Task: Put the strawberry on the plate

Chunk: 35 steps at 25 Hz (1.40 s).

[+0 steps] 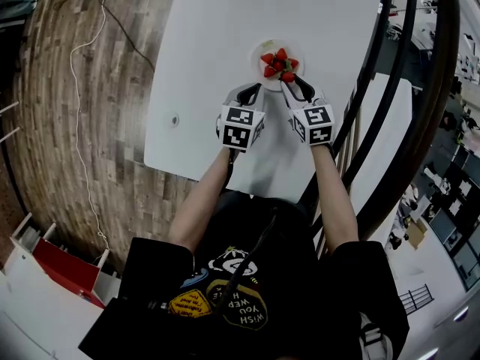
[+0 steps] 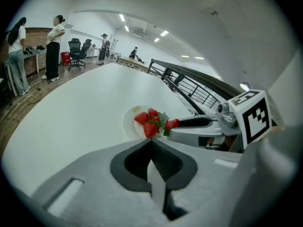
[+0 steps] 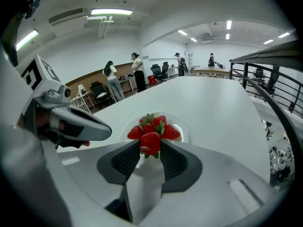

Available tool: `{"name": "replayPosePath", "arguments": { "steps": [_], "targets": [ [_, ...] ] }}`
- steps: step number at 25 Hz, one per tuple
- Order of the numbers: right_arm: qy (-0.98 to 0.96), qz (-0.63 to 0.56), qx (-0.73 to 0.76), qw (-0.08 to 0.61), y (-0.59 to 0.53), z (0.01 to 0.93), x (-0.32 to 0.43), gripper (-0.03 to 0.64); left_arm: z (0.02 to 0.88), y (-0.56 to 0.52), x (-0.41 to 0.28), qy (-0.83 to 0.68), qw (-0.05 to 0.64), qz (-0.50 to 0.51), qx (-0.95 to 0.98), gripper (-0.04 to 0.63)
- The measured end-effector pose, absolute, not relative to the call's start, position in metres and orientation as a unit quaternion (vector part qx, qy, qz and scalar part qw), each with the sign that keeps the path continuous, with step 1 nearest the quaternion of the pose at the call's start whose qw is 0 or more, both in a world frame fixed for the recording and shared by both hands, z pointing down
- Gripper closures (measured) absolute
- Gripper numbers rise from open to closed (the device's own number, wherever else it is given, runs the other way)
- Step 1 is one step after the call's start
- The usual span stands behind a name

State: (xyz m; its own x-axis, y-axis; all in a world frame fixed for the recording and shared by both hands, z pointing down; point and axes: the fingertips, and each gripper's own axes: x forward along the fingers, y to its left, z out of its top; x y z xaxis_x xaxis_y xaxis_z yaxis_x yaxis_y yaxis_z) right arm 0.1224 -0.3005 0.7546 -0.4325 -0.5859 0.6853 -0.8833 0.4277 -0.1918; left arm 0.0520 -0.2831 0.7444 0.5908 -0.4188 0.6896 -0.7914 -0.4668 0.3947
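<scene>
A small white plate on the white table holds several red strawberries. My right gripper is shut on one strawberry, which hangs at the plate's near edge. My left gripper is shut with nothing between its jaws; it hovers just short of the plate, left of the right gripper.
The white table reaches far beyond the plate. A black railing runs along its right side. Wooden floor lies to the left. People stand far off by desks.
</scene>
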Motion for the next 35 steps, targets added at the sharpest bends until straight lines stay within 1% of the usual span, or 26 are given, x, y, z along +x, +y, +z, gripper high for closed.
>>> {"name": "replayPosePath", "arguments": {
  "steps": [6, 14, 17, 25, 29, 35],
  "targets": [
    [-0.803, 0.263, 0.442, 0.302, -0.298, 0.763, 0.114, 0.485, 0.749, -0.284, 0.046, -0.380, 0.369, 0.255, 0.809, 0.594],
    [-0.788, 0.249, 0.427, 0.368, -0.298, 0.774, 0.112, 0.485, 0.751, -0.288, 0.037, -0.390, 0.377, 0.250, 0.802, 0.592],
    [-0.783, 0.249, 0.425, 0.380, -0.298, 0.777, 0.111, 0.485, 0.751, -0.286, 0.036, -0.390, 0.378, 0.249, 0.802, 0.592],
    [-0.793, 0.231, 0.426, 0.369, -0.304, 0.781, 0.113, 0.469, 0.752, -0.275, 0.030, -0.395, 0.380, 0.254, 0.797, 0.592],
    [-0.795, 0.223, 0.427, 0.369, -0.302, 0.774, 0.114, 0.425, 0.745, -0.270, 0.023, -0.401, 0.376, 0.253, 0.796, 0.592],
    [-0.796, 0.219, 0.442, 0.350, -0.287, 0.758, 0.121, 0.426, 0.733, -0.262, 0.019, -0.405, 0.368, 0.251, 0.798, 0.592]
  ]
}}
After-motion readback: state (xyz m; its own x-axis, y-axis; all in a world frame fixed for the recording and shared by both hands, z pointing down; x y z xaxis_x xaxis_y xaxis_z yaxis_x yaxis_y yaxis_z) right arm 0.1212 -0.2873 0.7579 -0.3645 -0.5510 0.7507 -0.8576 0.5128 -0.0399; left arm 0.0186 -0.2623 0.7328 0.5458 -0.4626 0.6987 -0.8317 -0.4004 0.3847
